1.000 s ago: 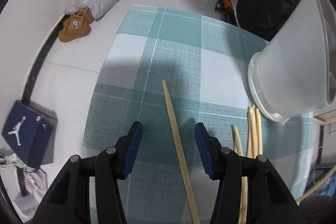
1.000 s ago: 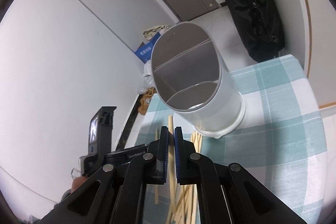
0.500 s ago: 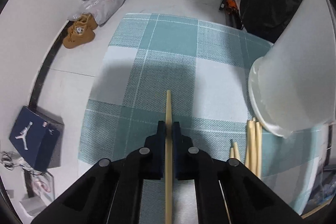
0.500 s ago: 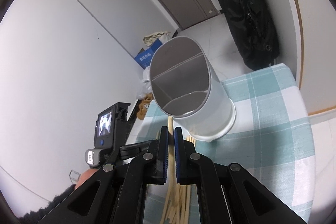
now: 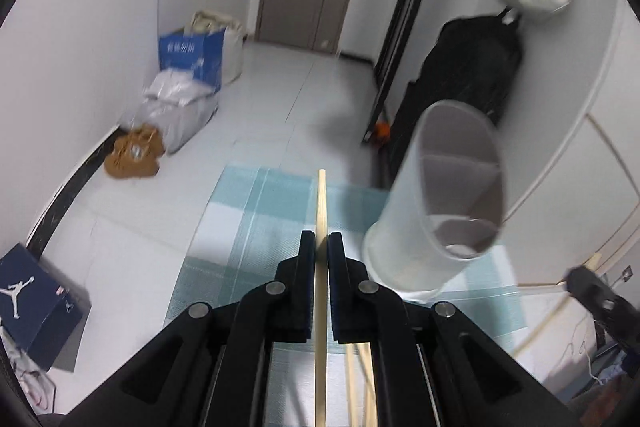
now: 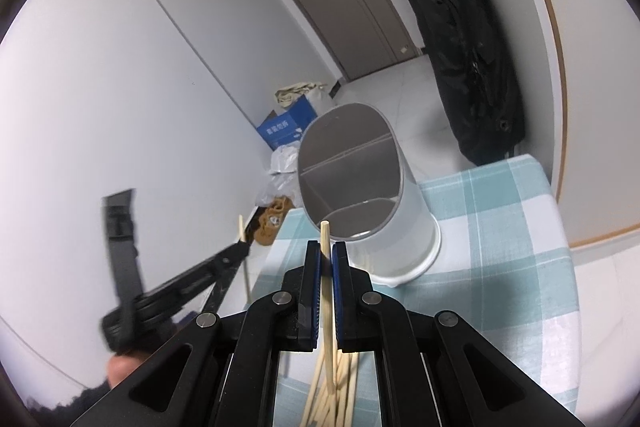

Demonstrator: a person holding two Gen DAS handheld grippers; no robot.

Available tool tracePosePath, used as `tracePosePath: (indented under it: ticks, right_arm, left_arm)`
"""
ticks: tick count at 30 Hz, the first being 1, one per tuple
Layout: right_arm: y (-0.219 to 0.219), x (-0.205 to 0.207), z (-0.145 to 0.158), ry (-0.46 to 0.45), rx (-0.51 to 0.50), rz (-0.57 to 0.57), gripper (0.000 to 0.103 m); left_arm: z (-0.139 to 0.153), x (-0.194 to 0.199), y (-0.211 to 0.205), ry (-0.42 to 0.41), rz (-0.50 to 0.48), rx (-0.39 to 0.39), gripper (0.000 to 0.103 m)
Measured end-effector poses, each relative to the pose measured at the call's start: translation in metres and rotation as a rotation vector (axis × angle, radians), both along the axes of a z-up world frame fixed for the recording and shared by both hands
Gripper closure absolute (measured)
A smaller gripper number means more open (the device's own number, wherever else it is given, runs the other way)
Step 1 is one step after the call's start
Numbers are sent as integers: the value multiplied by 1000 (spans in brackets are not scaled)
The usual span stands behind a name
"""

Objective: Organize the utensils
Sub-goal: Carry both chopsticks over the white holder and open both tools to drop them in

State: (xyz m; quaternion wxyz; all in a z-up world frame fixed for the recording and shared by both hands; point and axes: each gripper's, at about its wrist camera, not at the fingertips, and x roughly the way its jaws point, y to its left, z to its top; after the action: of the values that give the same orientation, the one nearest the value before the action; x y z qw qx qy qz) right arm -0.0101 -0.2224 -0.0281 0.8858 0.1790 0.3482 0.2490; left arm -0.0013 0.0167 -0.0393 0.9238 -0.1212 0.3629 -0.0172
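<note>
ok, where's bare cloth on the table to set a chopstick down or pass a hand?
Free: the teal-and-white checked tablecloth right of the white plastic divided holder, out to the table edge, and the stretch left of the holder in the left wrist view. Crowded: the loose wooden chopsticks piled in front of the holder's base.

Open holder mouth, unobstructed above

Behind the left gripper, the lower end of its chopstick is cut off by the picture's edge.
</note>
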Motion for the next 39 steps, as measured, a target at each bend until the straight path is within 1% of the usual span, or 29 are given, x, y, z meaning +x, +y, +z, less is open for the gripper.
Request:
tracePosePath:
  ticks: [2,8,13,19,20,24,28,32,35,39]
  right_arm:
    - [3,-4,3,-30,-18,-1,98]
    - [7,-9,10,-58,-34,-15,98]
    - [4,-10,29,-91,-34,-38,98]
    - [-1,-2,66,-146,-55,-59,98]
    - [-1,1,72,-152,-59,-61,98]
    - [-4,19,105,-190,-83,-75,98]
    - [-4,44,134,-221,-97,-88,98]
    - [-2,75,151,-243,-101,-96,98]
    - [0,98,157,-252,-96,-102,98]
    - [4,122,153,-246,-85,-104,98]
  left_arm:
    - [6,-7,0,-38,-16,-15,101]
    - [30,-16,1,-134,-40,-80,101]
    - [56,-18,-3,-221,-56,-104,101]
    - [83,3,-5,-289,-62,-136,101]
    - [89,10,-4,-300,-64,-153,101]
    - [113,26,-5,-345,-63,-174,101]
    - [130,43,-10,-399,-69,-158,101]
    - [137,62,-15,-433,-72,-134,101]
    - [134,77,-18,-459,-74,-115,101]
    - [125,92,-24,-484,-79,-78,101]
